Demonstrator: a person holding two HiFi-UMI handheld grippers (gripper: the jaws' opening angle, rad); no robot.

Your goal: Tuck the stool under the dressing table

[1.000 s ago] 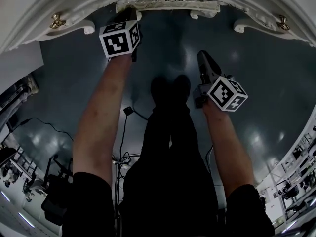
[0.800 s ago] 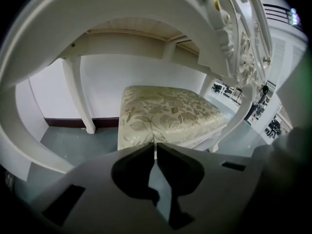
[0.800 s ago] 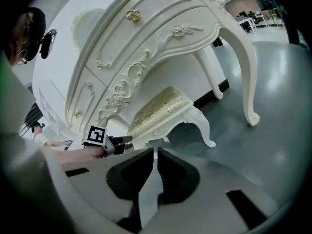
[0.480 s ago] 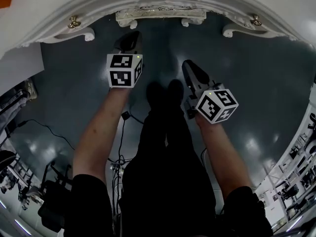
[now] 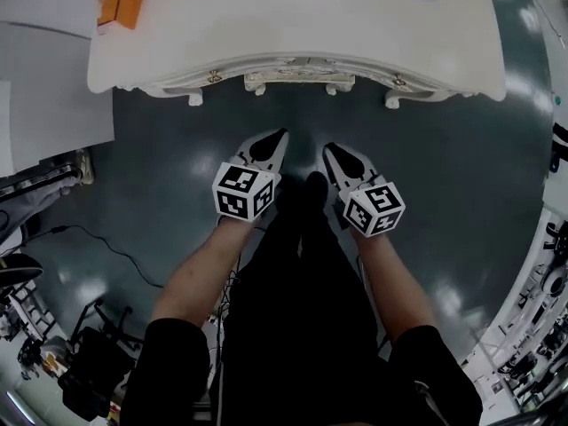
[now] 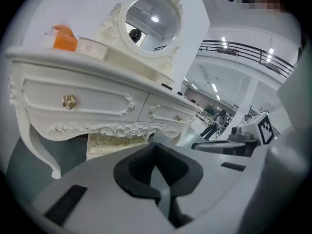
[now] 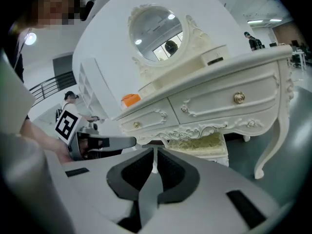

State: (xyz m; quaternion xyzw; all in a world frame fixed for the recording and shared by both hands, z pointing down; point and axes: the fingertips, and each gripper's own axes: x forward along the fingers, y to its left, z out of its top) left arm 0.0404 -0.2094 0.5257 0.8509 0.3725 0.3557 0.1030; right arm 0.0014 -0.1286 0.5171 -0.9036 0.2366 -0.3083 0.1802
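so the stool [image 5: 299,80] looks basically tucked under the dressing table [image 5: 293,25], dead ahead of the left gripper [image 5: 280,135] and right gripper [image 5: 329,148], both pinched shut on nothing and about equally near the table

L tool [image 5: 278,140]: jaws together, nothing betw. them; points fwd & somewhat down.
R tool [image 5: 331,151]: jaws closed to a thin slit, nothing betw. them; same fwd-down tilt.
Spacing: tools side by side, near each other, not touching; tips angled slightly inward.
L forearm [image 5: 200,278]: bare, stretched fwd, hand hidden behind the tool's cube.
R forearm [image 5: 390,278]: bare, stretched fwd, roughly mirrors L.
Height: both tools abt level w/ each other.
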